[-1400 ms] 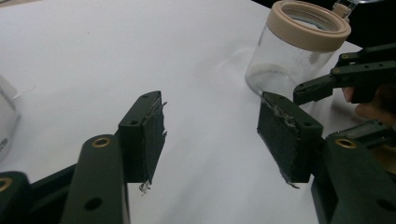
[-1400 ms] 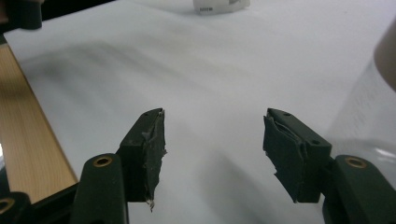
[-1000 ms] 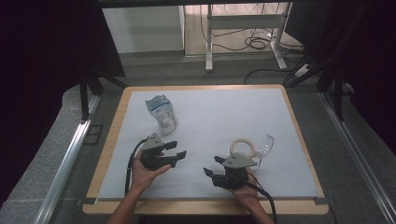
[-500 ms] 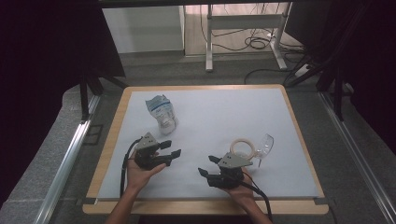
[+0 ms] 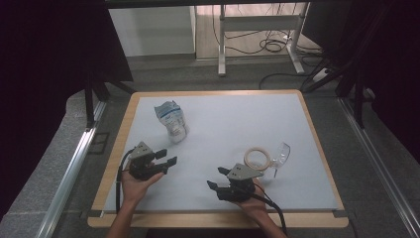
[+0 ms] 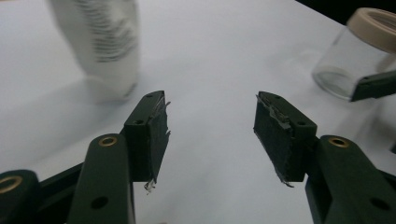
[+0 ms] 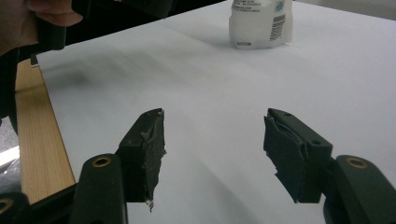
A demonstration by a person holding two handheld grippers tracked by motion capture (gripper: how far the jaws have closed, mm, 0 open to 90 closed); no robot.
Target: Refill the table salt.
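Left tongs (image 5: pixel 167 157) wide, empty, pulled back slightly toward near counter (image 5: pixel 233 119) edge since a second ago. Right tongs (image 5: pixel 216 178) wide, empty, swung to point away from jar (image 5: pixel 270 157), now just beside it on near side. Jar lies on side, cream lid on, untouched. Pouch (image 5: pixel 172 119) stands well apart from jar, toward far left. Judgement: repositioning only; no grasp begun.

pouch (image 6: pixel 105 44): blurred, top cut off | jar (image 6: pixel 355 51): edge-cropped
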